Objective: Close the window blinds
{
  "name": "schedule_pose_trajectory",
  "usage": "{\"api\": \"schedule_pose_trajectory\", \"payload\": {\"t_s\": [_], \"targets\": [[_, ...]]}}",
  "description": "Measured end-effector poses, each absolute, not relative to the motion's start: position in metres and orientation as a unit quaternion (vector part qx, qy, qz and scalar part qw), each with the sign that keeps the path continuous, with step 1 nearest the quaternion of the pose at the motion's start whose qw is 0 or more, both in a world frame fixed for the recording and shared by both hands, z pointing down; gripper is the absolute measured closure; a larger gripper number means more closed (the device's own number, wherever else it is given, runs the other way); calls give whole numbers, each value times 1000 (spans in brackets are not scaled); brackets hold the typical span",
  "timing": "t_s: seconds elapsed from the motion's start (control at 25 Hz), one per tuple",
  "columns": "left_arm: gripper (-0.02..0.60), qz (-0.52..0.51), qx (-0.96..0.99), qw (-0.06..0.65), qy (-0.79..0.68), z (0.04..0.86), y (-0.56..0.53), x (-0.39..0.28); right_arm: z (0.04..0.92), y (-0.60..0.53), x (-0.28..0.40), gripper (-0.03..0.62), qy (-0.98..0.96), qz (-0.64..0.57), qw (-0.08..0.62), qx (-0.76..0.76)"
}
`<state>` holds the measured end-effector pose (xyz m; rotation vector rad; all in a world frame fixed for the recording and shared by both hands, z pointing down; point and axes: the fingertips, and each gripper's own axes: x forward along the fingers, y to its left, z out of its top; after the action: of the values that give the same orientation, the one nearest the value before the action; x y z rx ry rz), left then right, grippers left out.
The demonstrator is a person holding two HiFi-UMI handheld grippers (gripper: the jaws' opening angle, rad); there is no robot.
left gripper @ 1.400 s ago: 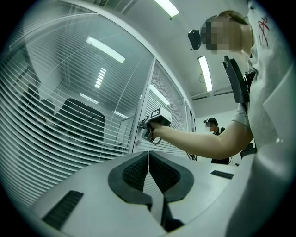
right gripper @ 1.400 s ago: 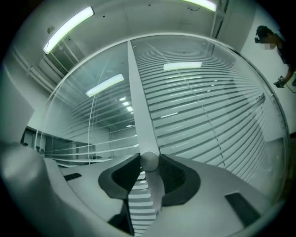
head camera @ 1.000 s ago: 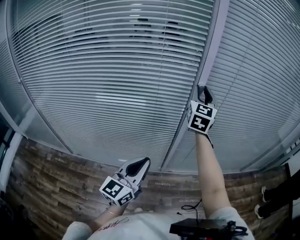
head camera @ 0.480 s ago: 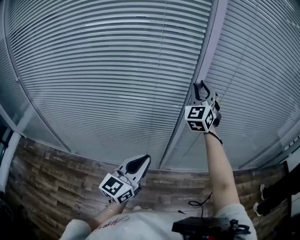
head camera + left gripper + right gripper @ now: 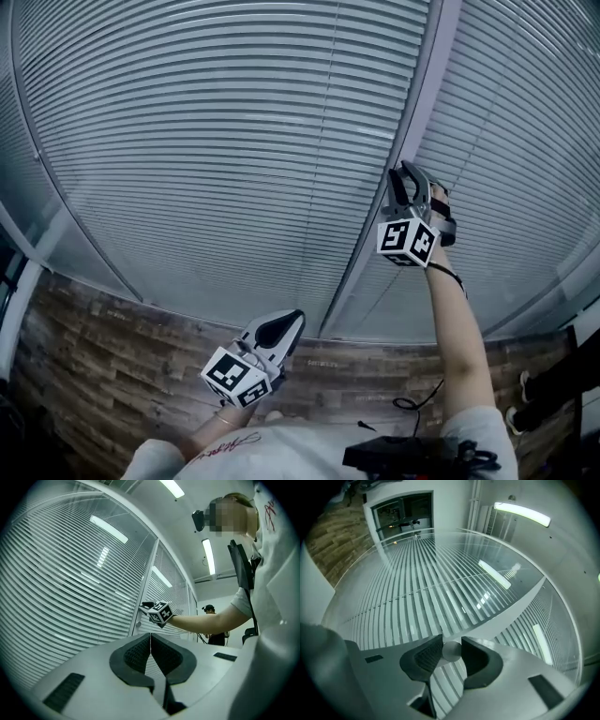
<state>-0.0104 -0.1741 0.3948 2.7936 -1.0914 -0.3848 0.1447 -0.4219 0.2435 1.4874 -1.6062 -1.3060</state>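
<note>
The blinds hung behind glass on both sides of the post, with the slats lying nearly flat to the pane. The left gripper was held just left of the post's lower end, jaws together and empty. It was probably parked clear because the job needed one tool. On the post, the right gripper had its jaws partly spread and clamped on the round knob. It gripped the knob end-on, apparently so a wrist roll would tilt the slats.

Slats: smooth, pale, slightly glossy, behind glass. Knob: smooth dull metal. My right tool: matt grey plastic shell, ribbed dark pads. Floor: rough-grained wood planks.
</note>
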Motion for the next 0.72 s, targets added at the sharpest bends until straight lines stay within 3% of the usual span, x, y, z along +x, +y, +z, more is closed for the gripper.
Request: {"api": "schedule_pose_trajectory", "payload": {"t_s": [0.24,0.36,0.52,0.72], "targets": [[563,-133,923,58,-355,396,-171,-10,249,-420,141,461,-584,-541,337,504],[563,-133,925,60,-351,396,-171,-6,248,-423,143,461,-617,-492,314,528],[563,-134,926,69,-346,398,-170,-3,238,-418,148,451,-680,-373,219,592],[563,-134,926,72,-346,399,-166,-5,243,-417,162,439,-767,-103,3,633]]}}
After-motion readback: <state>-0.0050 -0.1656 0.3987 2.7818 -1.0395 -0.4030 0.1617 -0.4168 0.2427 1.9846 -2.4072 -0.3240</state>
